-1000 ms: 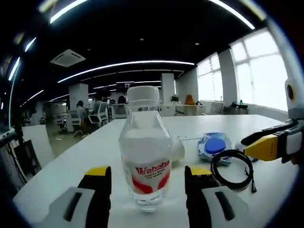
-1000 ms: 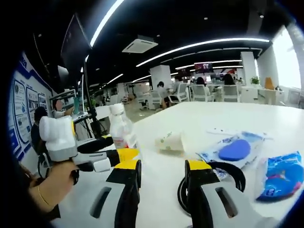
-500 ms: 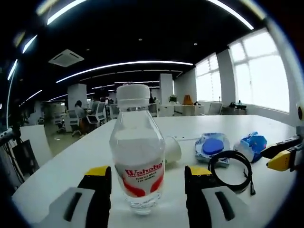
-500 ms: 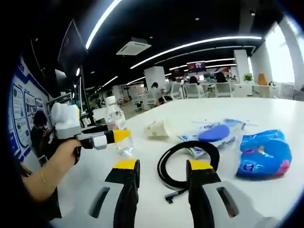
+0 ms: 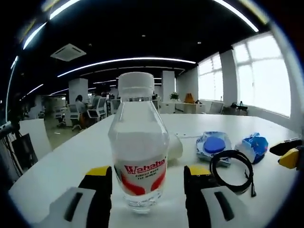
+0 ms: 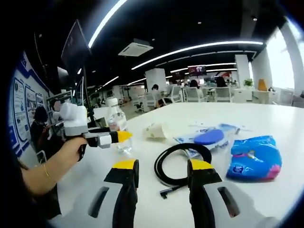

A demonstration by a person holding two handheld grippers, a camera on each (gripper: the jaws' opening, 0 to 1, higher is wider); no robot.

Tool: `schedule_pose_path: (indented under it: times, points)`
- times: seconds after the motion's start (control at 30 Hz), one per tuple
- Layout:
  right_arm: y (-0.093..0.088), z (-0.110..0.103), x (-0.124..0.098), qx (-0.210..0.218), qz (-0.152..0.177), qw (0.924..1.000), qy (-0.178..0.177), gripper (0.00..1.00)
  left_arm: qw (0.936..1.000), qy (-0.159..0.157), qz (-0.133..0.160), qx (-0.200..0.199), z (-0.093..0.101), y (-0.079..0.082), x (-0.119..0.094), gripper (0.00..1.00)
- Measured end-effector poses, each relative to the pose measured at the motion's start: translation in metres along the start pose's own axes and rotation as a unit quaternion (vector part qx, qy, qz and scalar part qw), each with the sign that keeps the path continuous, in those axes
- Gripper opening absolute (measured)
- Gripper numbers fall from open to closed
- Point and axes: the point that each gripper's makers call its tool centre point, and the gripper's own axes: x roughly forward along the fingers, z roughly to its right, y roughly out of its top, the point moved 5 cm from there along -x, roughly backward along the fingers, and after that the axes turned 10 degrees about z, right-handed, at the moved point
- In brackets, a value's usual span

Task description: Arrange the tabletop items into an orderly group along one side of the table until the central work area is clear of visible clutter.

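- Both grippers are spread wide: our left gripper brackets the Wahaha water bottle, not clamped; right gripper hangs over the black cable coil, holding nothing.
- Bottle's crept closer between the left jaws over the last second, and our right one backed off the cable.
- Clutter's still mid-table, bottle on the left: we reckon a bottle grab is next.

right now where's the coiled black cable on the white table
In the right gripper view the coiled black cable lies just ahead of the right gripper, between the clear plastic water bottle and the blue packet.
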Motion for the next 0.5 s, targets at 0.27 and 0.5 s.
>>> schedule_pose_path:
  times: [0.27,0.5]
  points:
    - [0.001,0.005,-0.006,-0.029,0.006,0.9993,-0.023,0.37,0.9993,0.036,0.002,0.000,-0.001,0.000,0.006,0.52]
    - [0.004,0.006,-0.019,-0.030,0.019,0.9990,-0.026,0.38,0.9992,0.041,0.002,-0.007,0.002,-0.002,0.006,0.51]
